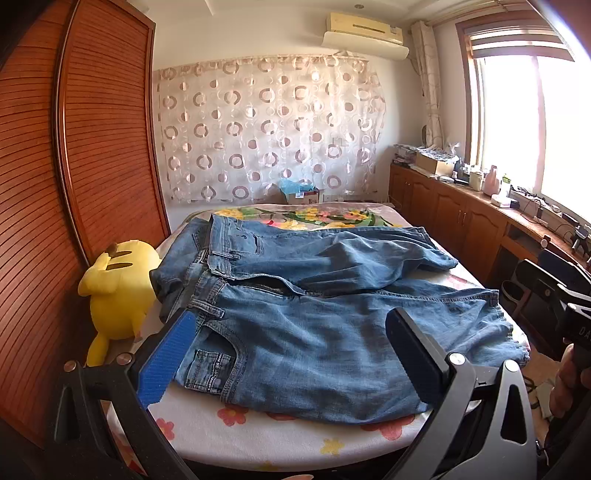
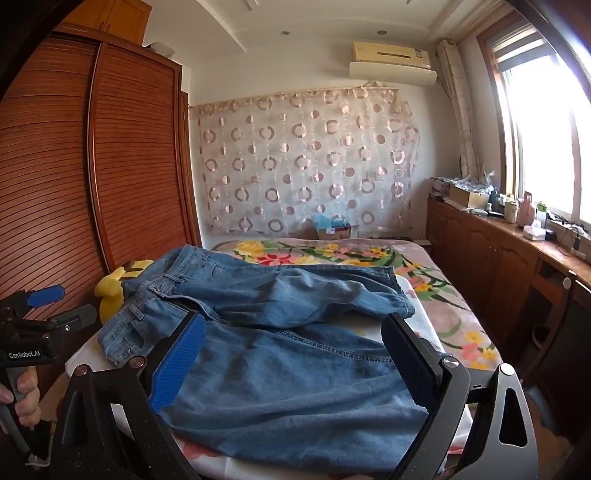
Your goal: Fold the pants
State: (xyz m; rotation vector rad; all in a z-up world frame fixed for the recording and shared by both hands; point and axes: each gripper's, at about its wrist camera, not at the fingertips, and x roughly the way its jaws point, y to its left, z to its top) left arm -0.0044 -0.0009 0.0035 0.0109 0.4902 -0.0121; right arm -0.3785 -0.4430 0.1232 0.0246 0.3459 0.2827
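hovering both claws released over the jeans (image 1: 332, 325) | left gripper (image 1: 291, 354) near the waistband, right gripper (image 2: 299, 365) over the near leg, so you can pinch each end | jeans spread on the floral bed (image 1: 258, 432), legs apart, nothing folded yet

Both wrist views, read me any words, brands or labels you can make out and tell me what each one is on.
"GenRobot.AI": white letters on the black body of the left gripper, seen in the right wrist view.
"DA": cut-off letters on the right gripper at the left wrist view's edge; the rest is out of frame.
Patch on the jeans waistband: lettering too small to read.
Air conditioner sticker and cardboard box label: too blurred.
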